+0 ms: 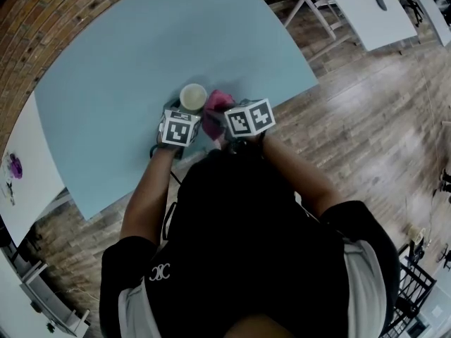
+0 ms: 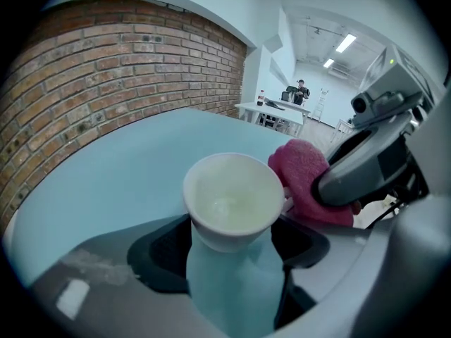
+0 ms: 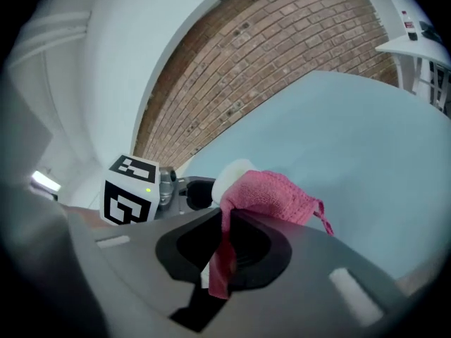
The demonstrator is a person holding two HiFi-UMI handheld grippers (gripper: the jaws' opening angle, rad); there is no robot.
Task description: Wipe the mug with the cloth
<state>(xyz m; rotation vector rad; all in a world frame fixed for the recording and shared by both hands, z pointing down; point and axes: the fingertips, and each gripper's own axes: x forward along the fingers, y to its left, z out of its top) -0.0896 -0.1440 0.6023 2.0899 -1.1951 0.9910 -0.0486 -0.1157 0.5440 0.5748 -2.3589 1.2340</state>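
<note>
Left gripper view: the white mug [image 2: 232,203] is upright, mouth toward the camera, and looks empty inside. It sits between the jaws of the left gripper [image 2: 232,243], which stand wide and press on the mug's lower body from both sides. This is likely a bracing grip so the mug can't slide or tip while it is wiped. Can't tell whether the mug's base rests on the table or is raised a little. The pink cloth [image 2: 306,178] is bunched against the mug's rim on its right side, touching or almost. The right gripper [image 3: 225,238] has its jaws closed on the cloth: a fold is pinched between them, one tail hangs down through the gap, and the bulk wads up ahead of the tips, so the soft wad, not a hard jaw, meets the mug. In the right gripper view the mug is just behind the cloth and mostly hidden by it. In the head view both grippers are close together on the person's side of the mug, over the light-blue table [image 1: 141,62], and the mug is near that table's edge. A brick wall [image 2: 106,69] stands well beyond the mug. Judgement: the wipe at the rim and outer side is in hand.
</note>
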